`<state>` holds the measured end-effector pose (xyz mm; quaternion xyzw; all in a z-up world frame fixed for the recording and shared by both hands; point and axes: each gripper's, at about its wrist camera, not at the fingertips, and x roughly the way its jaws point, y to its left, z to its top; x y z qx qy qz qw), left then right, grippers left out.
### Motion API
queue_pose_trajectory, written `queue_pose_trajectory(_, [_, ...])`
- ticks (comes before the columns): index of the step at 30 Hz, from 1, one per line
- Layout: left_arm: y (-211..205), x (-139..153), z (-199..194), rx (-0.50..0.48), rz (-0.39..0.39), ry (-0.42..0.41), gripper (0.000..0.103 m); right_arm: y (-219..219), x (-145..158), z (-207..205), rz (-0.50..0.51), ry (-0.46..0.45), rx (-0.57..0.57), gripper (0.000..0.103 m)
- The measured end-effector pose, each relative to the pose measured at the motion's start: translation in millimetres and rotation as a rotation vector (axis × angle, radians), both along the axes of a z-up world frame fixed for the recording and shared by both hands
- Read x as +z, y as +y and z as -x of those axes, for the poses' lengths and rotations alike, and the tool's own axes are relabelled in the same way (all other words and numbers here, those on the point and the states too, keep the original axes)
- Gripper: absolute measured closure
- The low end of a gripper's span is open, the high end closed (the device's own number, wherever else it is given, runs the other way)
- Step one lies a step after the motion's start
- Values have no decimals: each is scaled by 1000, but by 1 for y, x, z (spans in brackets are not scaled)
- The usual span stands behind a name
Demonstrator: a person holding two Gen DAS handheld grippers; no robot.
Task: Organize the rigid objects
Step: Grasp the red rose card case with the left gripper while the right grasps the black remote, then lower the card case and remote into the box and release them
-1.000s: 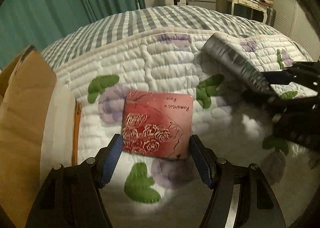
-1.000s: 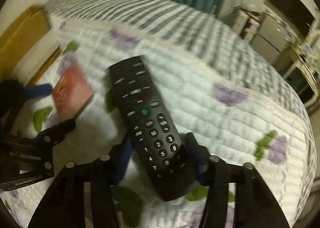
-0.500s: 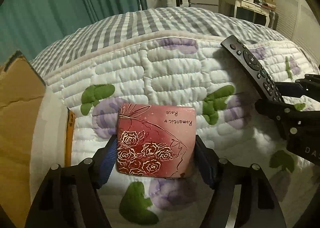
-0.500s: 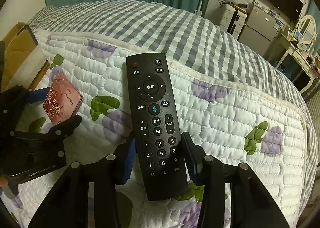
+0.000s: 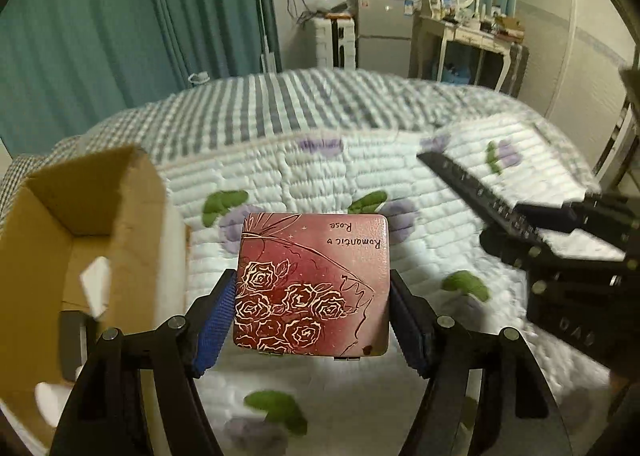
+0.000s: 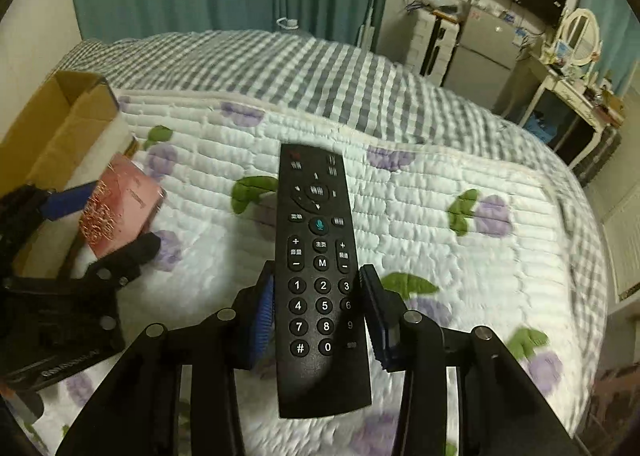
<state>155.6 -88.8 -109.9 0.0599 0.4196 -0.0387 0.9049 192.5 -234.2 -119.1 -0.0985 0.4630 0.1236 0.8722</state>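
While one left gripper (image 5: 310,320) clamps one red tin (image 5: 314,282), one right gripper (image 6: 318,320) clamps one remote (image 6: 320,276).

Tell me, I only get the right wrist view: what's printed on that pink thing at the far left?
Observer: The pink tin bears drawn roses and the words "Romantic Rose".
Operator: Is it lying on the bed?
Observer: No, the left gripper clamps it by both sides, above the quilt.
Operator: Anything inside that box?
Observer: The box holds white scraps and a dark item; what they are is unclear.
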Motion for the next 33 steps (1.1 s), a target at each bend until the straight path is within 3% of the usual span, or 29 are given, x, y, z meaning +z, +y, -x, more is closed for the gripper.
queue_pose_trajectory(11, [36,83,59,-18,47,-129,31,31,68,80,-59,-70,-24,64])
queue_pose_trajectory(19, [99,136,74,17,76,-216,31,81,148,103,-79,-185,18,64])
queue_pose_trajectory(25, [151,151,76,62,44,-250,31,135,178,104,-146,-228,72,64])
queue_pose_trajectory(33, [207,137,59,96,9,-250,31,214,170,82,-214,-213,150,64])
